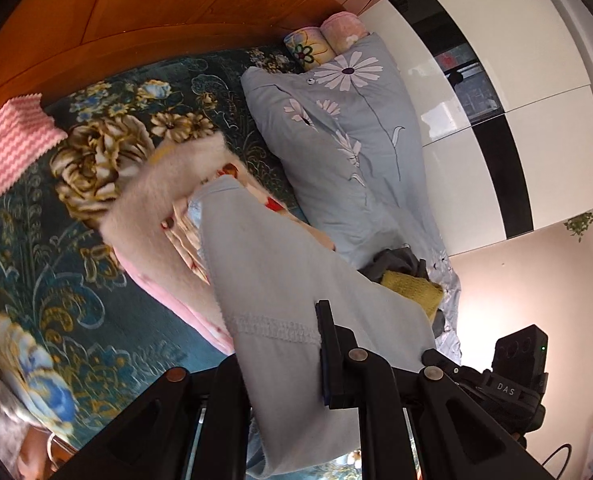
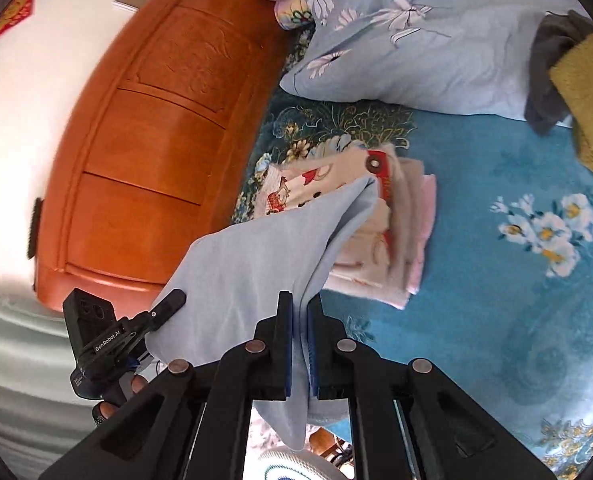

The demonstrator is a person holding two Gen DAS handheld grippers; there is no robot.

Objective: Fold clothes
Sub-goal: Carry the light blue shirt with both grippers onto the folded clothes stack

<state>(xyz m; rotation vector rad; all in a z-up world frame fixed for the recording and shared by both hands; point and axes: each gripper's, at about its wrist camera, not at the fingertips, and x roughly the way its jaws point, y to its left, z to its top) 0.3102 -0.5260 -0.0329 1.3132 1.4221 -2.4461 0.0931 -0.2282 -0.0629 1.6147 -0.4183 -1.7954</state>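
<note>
1. Left gripper (image 1: 292,356): your jaws are clamped on one edge of the pale blue garment (image 1: 296,280), held off the bed at 6 o'clock in the left wrist view. Keep that pinch firm.
2. The folded stack (image 2: 384,232) lies on the teal bedspread (image 2: 516,280) near centre in the right wrist view; the garment's far end drapes over it. Lift clear before folding, or the stack may drag.
3. Right gripper (image 2: 299,344): your jaws are pinched on the other edge, at 6 o'clock. Level both hands; judged, even tension gives a straight crease.
</note>
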